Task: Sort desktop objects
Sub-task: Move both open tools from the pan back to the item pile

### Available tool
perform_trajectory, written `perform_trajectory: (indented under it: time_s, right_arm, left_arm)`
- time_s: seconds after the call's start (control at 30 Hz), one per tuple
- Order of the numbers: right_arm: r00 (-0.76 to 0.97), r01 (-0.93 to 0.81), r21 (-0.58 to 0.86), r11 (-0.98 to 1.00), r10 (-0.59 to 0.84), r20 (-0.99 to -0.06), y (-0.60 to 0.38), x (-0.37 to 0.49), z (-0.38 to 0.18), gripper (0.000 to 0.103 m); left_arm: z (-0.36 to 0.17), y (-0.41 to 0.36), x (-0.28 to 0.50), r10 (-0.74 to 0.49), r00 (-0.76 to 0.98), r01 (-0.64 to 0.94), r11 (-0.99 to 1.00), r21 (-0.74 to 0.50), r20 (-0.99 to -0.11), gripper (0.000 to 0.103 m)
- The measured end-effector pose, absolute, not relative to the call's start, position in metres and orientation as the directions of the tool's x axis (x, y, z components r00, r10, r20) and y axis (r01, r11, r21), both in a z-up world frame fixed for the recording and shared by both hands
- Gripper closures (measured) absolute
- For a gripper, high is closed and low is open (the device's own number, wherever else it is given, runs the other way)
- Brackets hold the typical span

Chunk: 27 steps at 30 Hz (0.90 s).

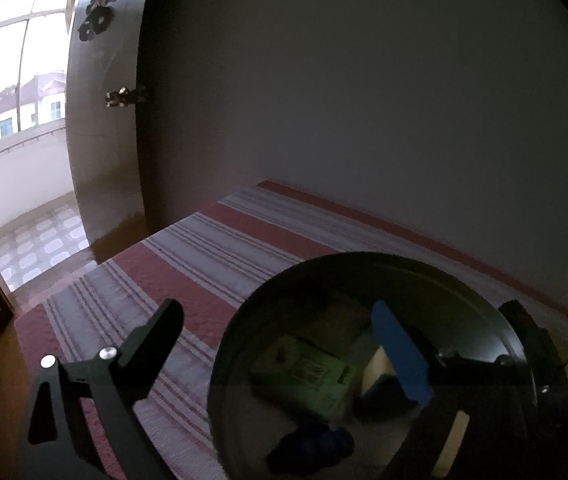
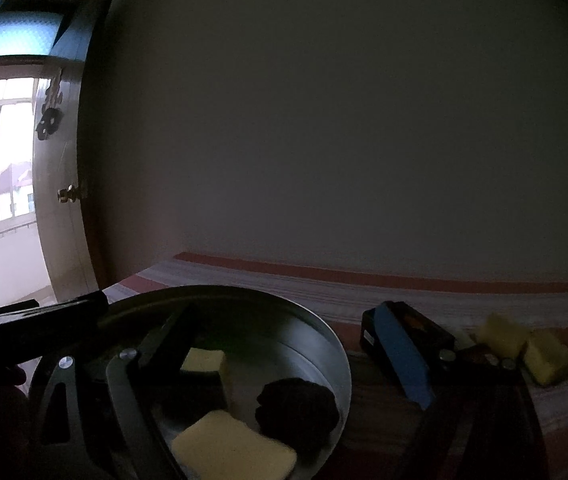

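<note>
A round metal bowl [image 1: 483, 308] sits on the red-and-white striped cloth. In the left wrist view it holds a green box [image 1: 307, 372] and a dark blue object [image 1: 315, 444]. My left gripper [image 1: 284, 340] is open, its right blue-padded finger [image 1: 399, 352] over the bowl, its left finger outside. In the right wrist view the bowl [image 2: 323, 332] holds yellow sponge pieces [image 2: 236, 444] and a dark lump [image 2: 299, 404]. My right gripper [image 2: 287, 344] is open and empty, straddling the bowl's right rim. A black box [image 2: 415, 328] and two yellow blocks [image 2: 523, 344] lie right of the bowl.
A plain wall runs close behind the cloth-covered surface [image 1: 212, 248]. A brown door [image 1: 104, 120] stands open at the left, with a bright balcony [image 1: 16, 120] beyond. The other gripper's dark body [image 2: 36, 316] shows at the bowl's left rim.
</note>
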State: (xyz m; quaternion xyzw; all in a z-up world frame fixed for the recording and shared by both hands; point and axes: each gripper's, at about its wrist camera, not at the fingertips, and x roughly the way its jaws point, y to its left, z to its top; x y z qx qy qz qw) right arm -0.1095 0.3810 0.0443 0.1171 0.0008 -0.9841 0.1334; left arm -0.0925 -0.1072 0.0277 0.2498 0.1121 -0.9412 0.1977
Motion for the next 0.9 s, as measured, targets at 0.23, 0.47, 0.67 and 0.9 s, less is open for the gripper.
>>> perform_trajectory:
  time_s: [0.23, 0.47, 0.67, 0.9]
  right_arm:
    - [-0.94, 0.26, 0.029, -0.965, -0.26, -0.218, 0.385, -0.11, 0.046, 0.012]
    - [-0.957, 0.231, 0.06, -0.971, -0.238, -0.163, 0.397, -0.103, 0.048, 0.012]
    - [-0.975, 0.176, 0.069, -0.982, -0.184, -0.124, 0.409, -0.102, 0.05, 0.012]
    - [-0.988, 0.111, 0.062, -0.992, -0.117, -0.1, 0.431, -0.096, 0.051, 0.012]
  left_arm:
    - [0.028, -0.107, -0.09, -0.353, -0.79, 0.454, -0.886, -0.091, -0.501, 0.001]
    - [0.029, -0.107, -0.088, -0.397, -0.784, 0.486, -0.871, -0.073, -0.477, 0.001]
    - [0.03, -0.1, -0.082, -0.411, -0.799, 0.495, -0.864, -0.092, -0.438, 0.001]
    - [0.032, -0.077, -0.078, -0.4, -0.831, 0.462, -0.884, -0.077, -0.387, 0.001]
